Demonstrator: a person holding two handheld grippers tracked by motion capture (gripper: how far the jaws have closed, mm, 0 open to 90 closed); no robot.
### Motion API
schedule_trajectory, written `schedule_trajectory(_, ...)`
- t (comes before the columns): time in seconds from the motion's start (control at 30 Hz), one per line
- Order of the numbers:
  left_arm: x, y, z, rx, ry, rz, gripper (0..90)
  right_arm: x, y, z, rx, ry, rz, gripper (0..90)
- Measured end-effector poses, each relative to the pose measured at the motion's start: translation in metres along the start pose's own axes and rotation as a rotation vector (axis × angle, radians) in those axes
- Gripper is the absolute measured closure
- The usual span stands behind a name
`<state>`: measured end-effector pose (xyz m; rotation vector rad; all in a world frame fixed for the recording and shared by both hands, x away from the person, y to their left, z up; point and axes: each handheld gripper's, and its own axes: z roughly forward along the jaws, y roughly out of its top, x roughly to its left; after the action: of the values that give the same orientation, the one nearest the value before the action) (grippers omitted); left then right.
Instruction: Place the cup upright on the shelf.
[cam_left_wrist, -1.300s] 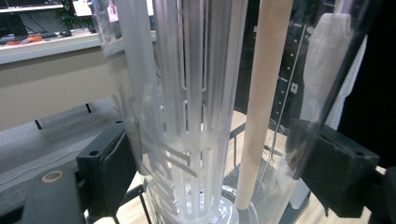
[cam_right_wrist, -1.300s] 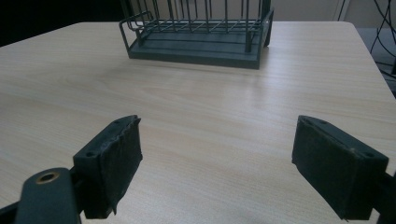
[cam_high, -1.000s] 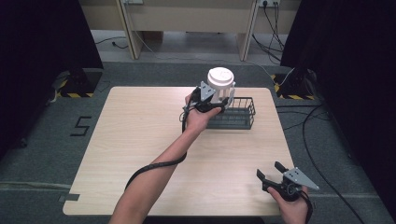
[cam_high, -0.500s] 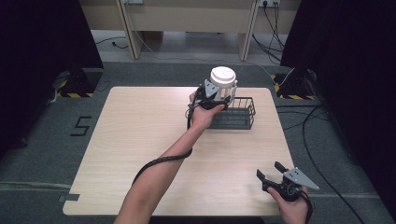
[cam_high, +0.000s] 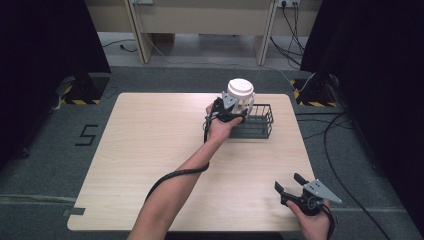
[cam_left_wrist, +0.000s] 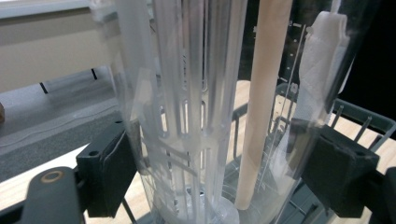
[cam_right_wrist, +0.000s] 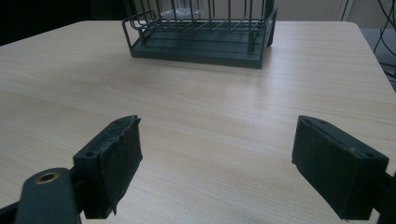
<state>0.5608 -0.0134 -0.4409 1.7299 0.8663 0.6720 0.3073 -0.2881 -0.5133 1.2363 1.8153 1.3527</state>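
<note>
A clear plastic container with a white lid is held upright at the left end of a dark wire basket; my left gripper is shut on its lower body. In the left gripper view the ribbed clear container sits between both pads, with the basket's rim behind it. Whether its base touches the basket floor I cannot tell. My right gripper is open near the table's front right corner, holding nothing. In the right gripper view my right gripper faces the basket across bare wood.
The light wooden table stands on grey carpet. The basket sits near its far right edge. Cables lie on the floor to the right, and a cable trails from the left gripper along the forearm.
The left gripper has carried the container slightly right and lowered it at the basket's left end. The right gripper has stayed in place, open.
</note>
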Motion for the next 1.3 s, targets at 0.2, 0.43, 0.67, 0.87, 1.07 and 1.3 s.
schedule_trajectory(0.2,-0.001,-0.004,0.003,0.022,0.001,-0.001,17.5,0.000,0.000,0.000,-0.001,0.001,-0.002,16.5)
schedule_trajectory(0.43,0.001,-0.007,0.001,0.029,-0.001,-0.011,17.3,0.000,0.000,0.000,-0.002,-0.001,-0.009,16.5)
schedule_trajectory(0.67,0.001,-0.009,0.000,0.030,0.002,-0.029,17.0,0.000,0.000,0.000,0.001,0.000,-0.011,16.5)
schedule_trajectory(0.87,0.000,-0.009,-0.002,0.038,0.014,-0.013,16.0,0.000,0.000,0.001,0.002,0.000,-0.012,16.5)
schedule_trajectory(1.07,-0.001,-0.010,-0.009,0.035,0.020,-0.010,14.8,0.000,0.000,0.001,0.003,0.000,-0.016,16.5)
schedule_trajectory(1.3,-0.001,-0.009,-0.023,0.035,0.012,0.005,14.8,0.001,0.000,0.001,0.003,-0.002,-0.012,16.4)
